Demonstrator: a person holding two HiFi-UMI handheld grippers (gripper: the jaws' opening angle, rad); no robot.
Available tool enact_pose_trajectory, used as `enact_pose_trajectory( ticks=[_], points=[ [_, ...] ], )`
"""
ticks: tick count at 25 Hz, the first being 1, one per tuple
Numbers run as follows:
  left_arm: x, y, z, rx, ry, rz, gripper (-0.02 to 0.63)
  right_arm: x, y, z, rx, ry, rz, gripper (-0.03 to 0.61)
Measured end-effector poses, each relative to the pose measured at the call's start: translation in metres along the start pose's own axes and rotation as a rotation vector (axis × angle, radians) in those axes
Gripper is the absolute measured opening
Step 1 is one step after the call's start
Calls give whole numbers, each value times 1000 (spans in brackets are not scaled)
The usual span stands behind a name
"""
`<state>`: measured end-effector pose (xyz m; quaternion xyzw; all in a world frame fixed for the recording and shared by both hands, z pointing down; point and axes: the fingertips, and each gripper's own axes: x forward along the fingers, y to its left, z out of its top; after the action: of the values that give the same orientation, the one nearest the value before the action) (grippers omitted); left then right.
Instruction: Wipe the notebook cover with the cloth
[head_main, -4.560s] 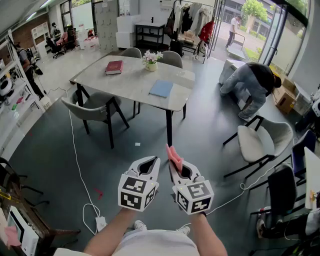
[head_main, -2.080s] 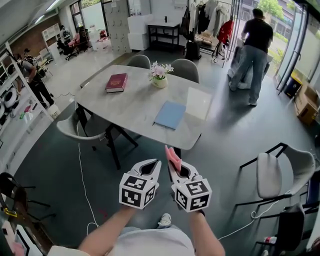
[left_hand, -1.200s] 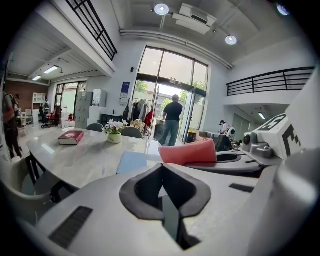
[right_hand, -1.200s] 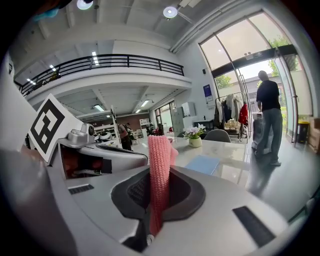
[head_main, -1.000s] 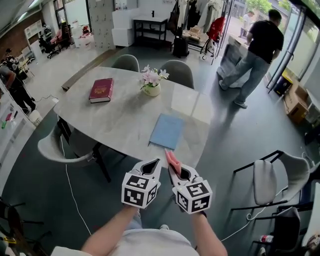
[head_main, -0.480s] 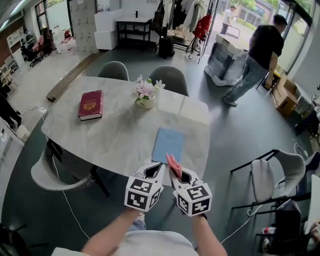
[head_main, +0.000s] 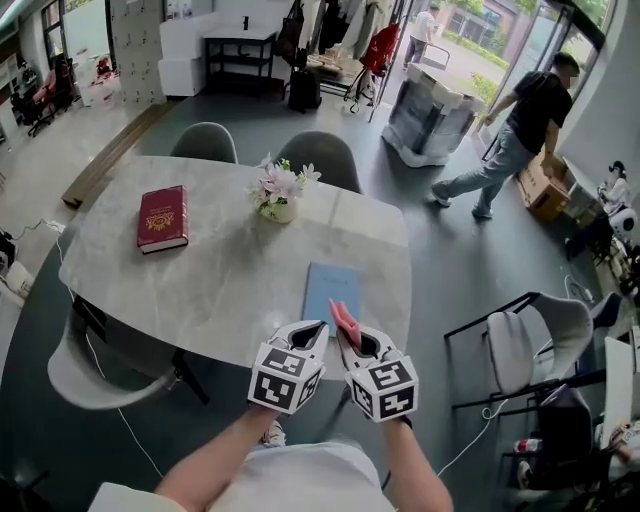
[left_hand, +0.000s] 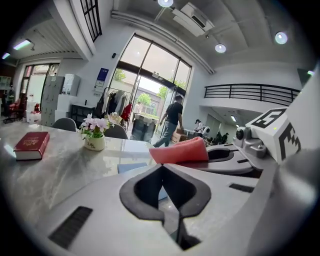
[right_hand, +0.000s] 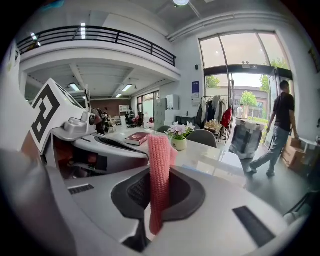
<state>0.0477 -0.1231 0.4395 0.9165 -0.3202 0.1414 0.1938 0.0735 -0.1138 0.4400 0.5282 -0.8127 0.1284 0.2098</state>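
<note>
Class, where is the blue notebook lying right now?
In the head view, the blue notebook lies flat at the table's near right edge, just ahead of the right claw.

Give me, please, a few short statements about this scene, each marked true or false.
1. The right gripper is clamped on the pink cloth. True.
2. The left gripper grips the notebook. False: its jaws are together on nothing.
3. The notebook lies flat on the table, near the edge by the grippers. True.
4. The red book lies on top of the notebook. False: the two are well apart, with the red book at the table's other end.
</note>
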Motion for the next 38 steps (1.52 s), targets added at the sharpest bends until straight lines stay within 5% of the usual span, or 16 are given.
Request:
enact_pose_trajectory(
  ticks=[9,38],
  points=[
    [25,11,-2,-11,21,-34,8,29,-33,1,-109,60,-13,15],
    [144,86,-26,-114,168,88,8,186,-170,-51,-368,326,127,15]
  ],
)
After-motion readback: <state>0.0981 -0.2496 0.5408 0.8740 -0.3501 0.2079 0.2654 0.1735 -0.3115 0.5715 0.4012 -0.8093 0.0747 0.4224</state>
